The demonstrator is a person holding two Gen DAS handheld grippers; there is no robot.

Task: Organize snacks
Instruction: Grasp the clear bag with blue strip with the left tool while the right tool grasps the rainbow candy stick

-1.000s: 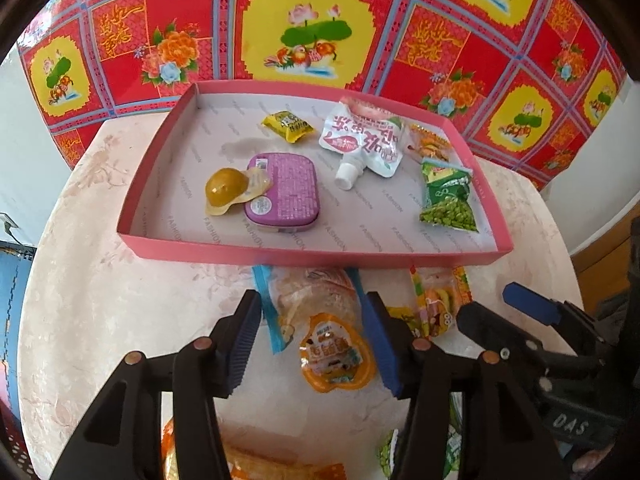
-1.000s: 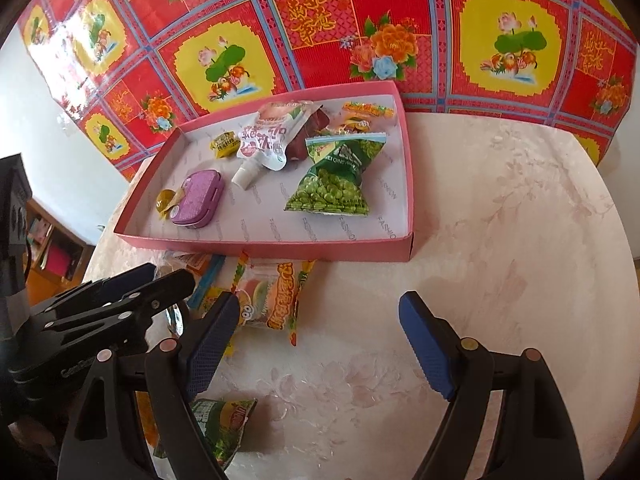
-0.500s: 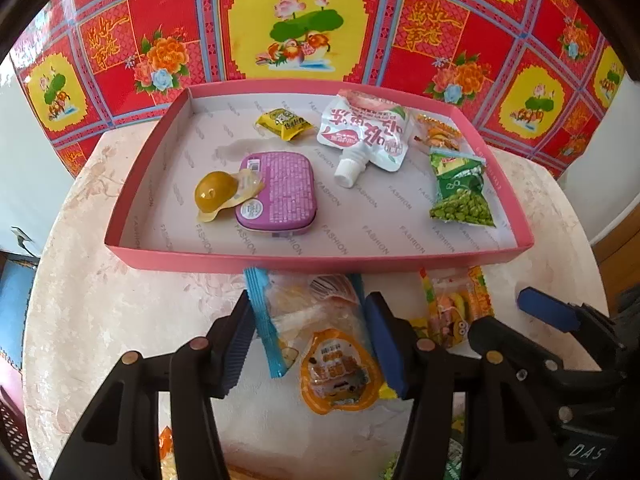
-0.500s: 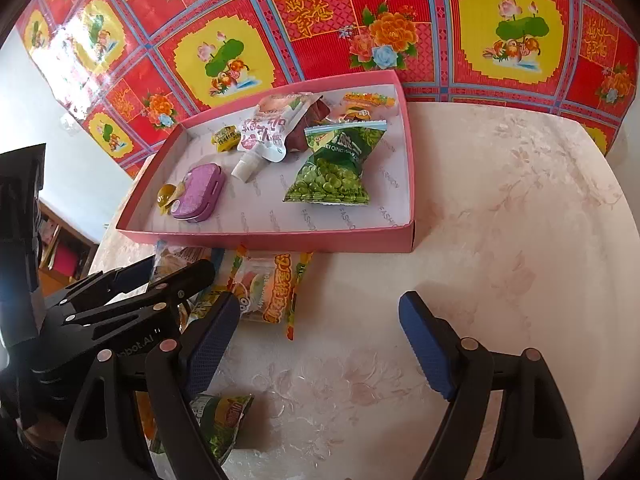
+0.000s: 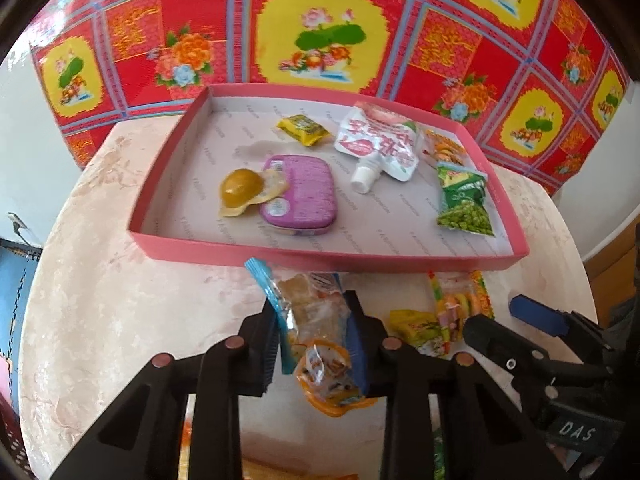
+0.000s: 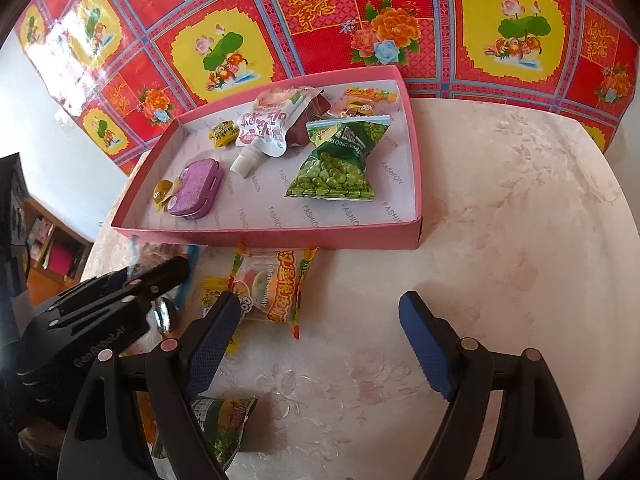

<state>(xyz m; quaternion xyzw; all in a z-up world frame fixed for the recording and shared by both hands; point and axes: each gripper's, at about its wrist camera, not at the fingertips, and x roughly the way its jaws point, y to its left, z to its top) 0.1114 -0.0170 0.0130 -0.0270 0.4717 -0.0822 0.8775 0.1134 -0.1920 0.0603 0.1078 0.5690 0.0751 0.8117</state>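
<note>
Now the left gripper [image 5: 314, 344] has just been closing, and its jaws pinch the blue-edged clear snack packet [image 5: 308, 308] between the pads; a small orange jelly cup [image 5: 330, 376] is caught in the same grip, low between the fingers. Packet's long axis runs away from the gripper, toward the pink tray [image 5: 328, 258], its far end just short of the near wall. Tray lies straight ahead and slightly above the grip, so the coming move looks like lift and carry forward over that wall. Free floor inside sits just past the wall, between the purple tin [image 5: 298, 196] and the green pea bag [image 5: 464, 204]. Right gripper [image 6: 320, 334] stands wide, holding nothing, hovering over bare table; the gummy packet [image 6: 272, 288] lies just beside its left finger. Left hand is nearer the tray's near-left part.
</note>
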